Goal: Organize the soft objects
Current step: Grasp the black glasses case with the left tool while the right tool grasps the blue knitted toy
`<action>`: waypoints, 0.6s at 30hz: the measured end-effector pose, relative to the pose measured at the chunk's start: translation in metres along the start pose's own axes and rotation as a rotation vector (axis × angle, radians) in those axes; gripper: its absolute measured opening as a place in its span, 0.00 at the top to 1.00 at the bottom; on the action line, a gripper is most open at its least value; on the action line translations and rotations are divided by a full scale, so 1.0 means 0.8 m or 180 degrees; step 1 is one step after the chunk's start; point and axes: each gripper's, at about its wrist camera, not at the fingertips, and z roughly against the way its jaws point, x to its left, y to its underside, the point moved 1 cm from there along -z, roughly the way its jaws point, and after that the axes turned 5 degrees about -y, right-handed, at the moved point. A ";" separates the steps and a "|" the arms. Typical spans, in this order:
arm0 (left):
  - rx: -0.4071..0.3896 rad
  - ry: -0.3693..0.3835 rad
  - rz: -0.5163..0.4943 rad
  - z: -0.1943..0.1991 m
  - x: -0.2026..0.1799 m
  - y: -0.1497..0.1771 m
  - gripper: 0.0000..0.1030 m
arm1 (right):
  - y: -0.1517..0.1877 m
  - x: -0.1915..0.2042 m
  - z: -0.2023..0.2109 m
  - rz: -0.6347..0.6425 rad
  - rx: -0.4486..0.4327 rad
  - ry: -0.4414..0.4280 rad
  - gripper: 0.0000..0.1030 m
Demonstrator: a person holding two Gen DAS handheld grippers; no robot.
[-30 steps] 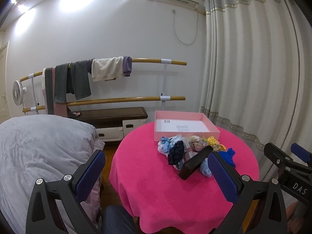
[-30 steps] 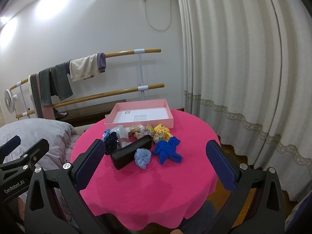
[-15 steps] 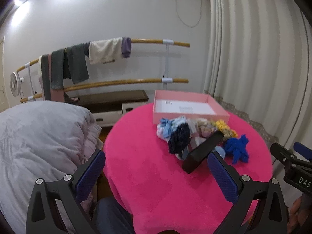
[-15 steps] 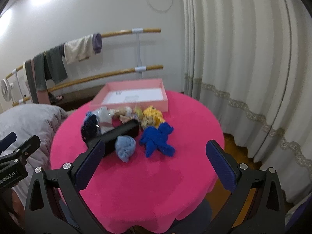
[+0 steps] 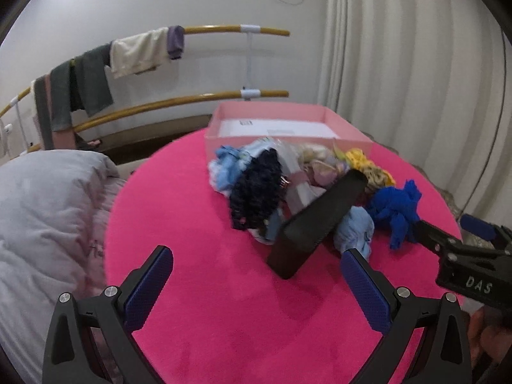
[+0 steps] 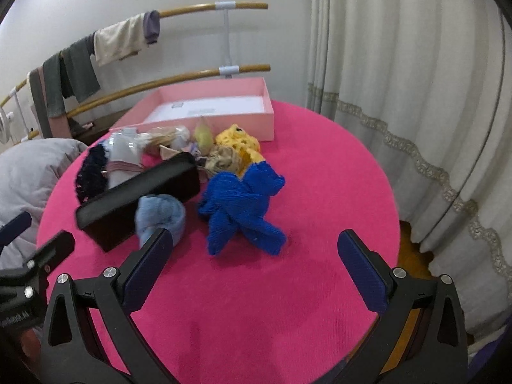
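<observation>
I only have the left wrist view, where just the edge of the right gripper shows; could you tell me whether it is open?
Observer: Yes, the right gripper is wide open and holds nothing.
Operator: Thank you; what lies ahead of it?
Observer: The blue knitted piece, roughly centred between its fingers, flat on the pink tablecloth.
Operator: Is anything close to its fingers?
Observer: The light blue cloth bundle sits just beyond its left finger, against the black case.
</observation>
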 end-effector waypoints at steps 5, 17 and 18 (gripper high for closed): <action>0.0046 0.0076 -0.0113 -0.044 -0.017 -0.009 0.00 | -0.009 -0.013 -0.027 -0.0030 0.0106 -0.0072 0.00; 0.0370 0.0394 -0.0213 -0.110 -0.033 -0.022 0.58 | -0.024 -0.017 -0.078 -0.0039 0.0304 -0.0120 0.08; 0.0373 0.0441 -0.0226 -0.108 -0.035 -0.020 0.64 | -0.025 -0.019 -0.082 -0.0055 0.0319 -0.0157 0.15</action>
